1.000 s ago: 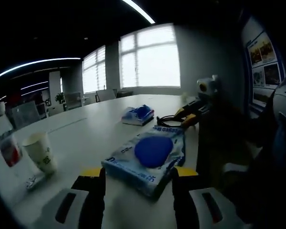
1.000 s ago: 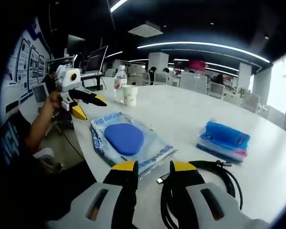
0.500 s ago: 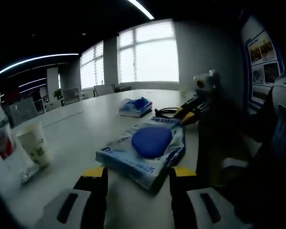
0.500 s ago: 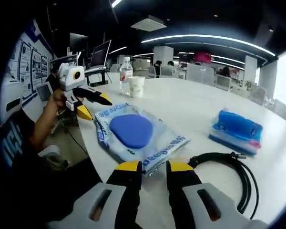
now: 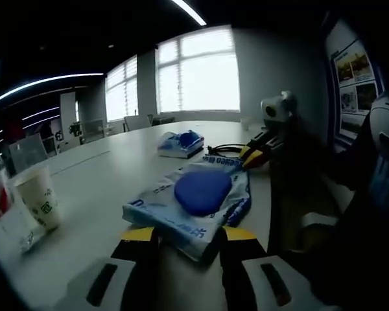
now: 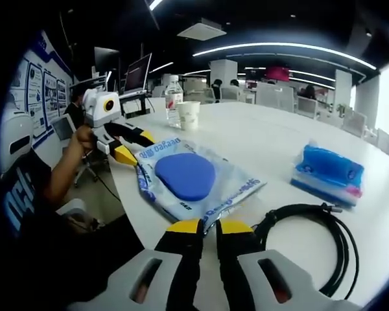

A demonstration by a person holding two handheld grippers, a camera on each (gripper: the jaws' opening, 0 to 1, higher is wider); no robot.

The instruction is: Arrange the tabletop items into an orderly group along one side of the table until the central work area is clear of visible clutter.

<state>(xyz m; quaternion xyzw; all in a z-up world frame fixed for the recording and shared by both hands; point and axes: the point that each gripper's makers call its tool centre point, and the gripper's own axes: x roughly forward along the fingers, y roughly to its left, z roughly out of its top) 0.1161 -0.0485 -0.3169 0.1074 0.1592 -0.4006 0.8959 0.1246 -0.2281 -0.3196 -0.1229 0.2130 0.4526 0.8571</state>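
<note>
The left hand-held gripper (image 5: 185,236) has its jaws apart around one short end of the flat clear plastic packet with a blue oval pad inside (image 5: 196,199); whether they touch it I cannot tell. The packet's long axis runs from there across the white surface (image 5: 110,178) to the right hand-held gripper (image 6: 209,227), whose jaws look nearly together on the opposite corner. Beyond lie a coiled black cable (image 6: 324,240), a blue tissue pack (image 6: 329,172), a paper cup (image 6: 188,115) and a water bottle (image 6: 174,101).

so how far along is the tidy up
Early: nothing looks grouped yet. In hand: both grippers, left and right, sit at opposite ends of the blue-centred packet. Left to do: the blue tissue pack, black cable, paper cup and bottle lie scattered.
</note>
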